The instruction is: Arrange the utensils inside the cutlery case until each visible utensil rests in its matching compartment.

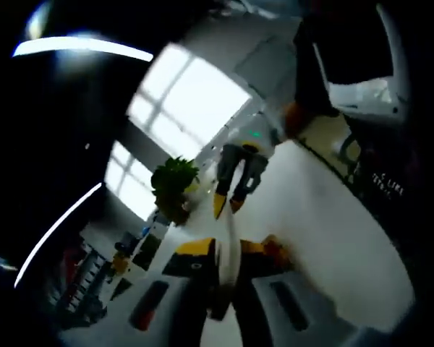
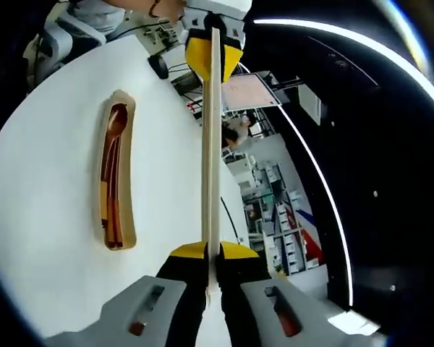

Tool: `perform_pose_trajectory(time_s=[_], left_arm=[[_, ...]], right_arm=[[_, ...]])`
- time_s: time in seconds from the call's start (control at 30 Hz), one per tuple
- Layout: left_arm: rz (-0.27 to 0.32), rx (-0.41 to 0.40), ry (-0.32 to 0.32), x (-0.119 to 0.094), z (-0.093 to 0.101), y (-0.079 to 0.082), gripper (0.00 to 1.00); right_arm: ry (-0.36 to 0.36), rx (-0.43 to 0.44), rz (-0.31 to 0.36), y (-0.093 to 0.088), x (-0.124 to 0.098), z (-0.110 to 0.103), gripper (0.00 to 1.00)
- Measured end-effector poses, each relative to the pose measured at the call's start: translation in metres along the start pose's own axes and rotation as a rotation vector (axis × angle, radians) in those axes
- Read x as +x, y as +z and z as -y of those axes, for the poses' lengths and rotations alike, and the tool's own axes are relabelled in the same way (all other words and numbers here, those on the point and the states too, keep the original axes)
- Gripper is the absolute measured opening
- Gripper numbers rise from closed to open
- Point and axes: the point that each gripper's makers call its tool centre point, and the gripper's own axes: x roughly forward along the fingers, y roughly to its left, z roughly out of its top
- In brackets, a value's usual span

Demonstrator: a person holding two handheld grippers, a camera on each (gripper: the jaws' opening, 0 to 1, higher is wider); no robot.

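In the right gripper view, the cutlery case (image 2: 118, 170) lay open on the white table (image 2: 43, 217) at the left, with a brown spoon (image 2: 113, 130) resting inside it. Just right of it, a pale chopstick (image 2: 212, 144) ran from the right gripper (image 2: 211, 254), whose jaws were closed on its near end, up to the left gripper (image 2: 213, 50), closed on the far end. In the left gripper view, the left gripper (image 1: 228, 249) pinched the same chopstick (image 1: 230, 246), with the right gripper (image 1: 228, 202) beyond it over the table (image 1: 311, 231).

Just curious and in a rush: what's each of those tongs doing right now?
Left tongs: shut on one end of the pale stick.
Right tongs: shut on its other end.
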Motion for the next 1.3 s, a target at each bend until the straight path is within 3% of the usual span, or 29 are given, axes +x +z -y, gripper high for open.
perform_pose_trajectory(time_s=[0.03, 0.13, 0.2, 0.37, 0.5, 0.67, 0.73, 0.77, 0.83, 0.87, 1.0, 1.03, 1.13, 1.3], left_arm=[[0.001, -0.025, 0.017, 0.0, -0.004, 0.0, 0.1], [-0.02, -0.271, 0.029, 0.001, -0.006, -0.006, 0.23], [-0.021, -0.368, 0.04, 0.002, -0.01, -0.011, 0.38], [-0.05, -0.748, 0.045, 0.004, -0.004, -0.028, 0.61], [0.075, -1.157, -0.029, 0.002, 0.005, -0.019, 0.65], [0.227, -1.508, -0.079, -0.005, 0.006, -0.012, 0.65], [0.293, -1.65, -0.111, -0.007, 0.006, -0.011, 0.6], [0.323, -1.698, -0.127, -0.008, 0.006, -0.011, 0.56], [0.339, -1.724, -0.096, -0.008, 0.005, -0.018, 0.48], [0.341, -1.727, -0.089, -0.007, 0.005, -0.019, 0.48], [0.437, -1.895, -0.126, -0.003, -0.002, -0.014, 0.47], [0.452, -1.928, -0.104, -0.002, -0.005, -0.016, 0.43], [0.443, -1.935, -0.088, 0.001, -0.005, -0.02, 0.32], [0.435, -1.991, -0.088, 0.003, 0.001, -0.024, 0.28]], right_arm=[[-0.003, -0.003, -0.005, 0.0, 0.0, 0.001, 0.02], [-0.035, -0.023, -0.009, -0.001, -0.002, 0.007, 0.02], [-0.049, -0.031, -0.019, -0.003, -0.003, 0.008, 0.02], [-0.09, -0.066, -0.034, -0.006, -0.004, 0.008, 0.02], [-0.11, -0.065, -0.049, -0.013, -0.004, 0.011, 0.02], [-0.166, -0.079, -0.071, -0.02, -0.006, 0.016, 0.02], [-0.191, -0.104, -0.096, -0.023, -0.006, 0.018, 0.02], [-0.2, -0.109, -0.095, -0.022, -0.006, 0.018, 0.02], [-0.214, -0.132, -0.094, -0.02, -0.007, 0.019, 0.02], [-0.222, -0.148, -0.1, -0.019, -0.008, 0.02, 0.02], [-0.248, -0.166, -0.09, -0.015, -0.009, 0.02, 0.02], [-0.245, -0.167, -0.088, -0.014, -0.009, 0.02, 0.02], [-0.265, -0.197, -0.103, -0.012, -0.01, 0.018, 0.02], [-0.313, -0.22, -0.142, -0.018, -0.011, 0.023, 0.02]])
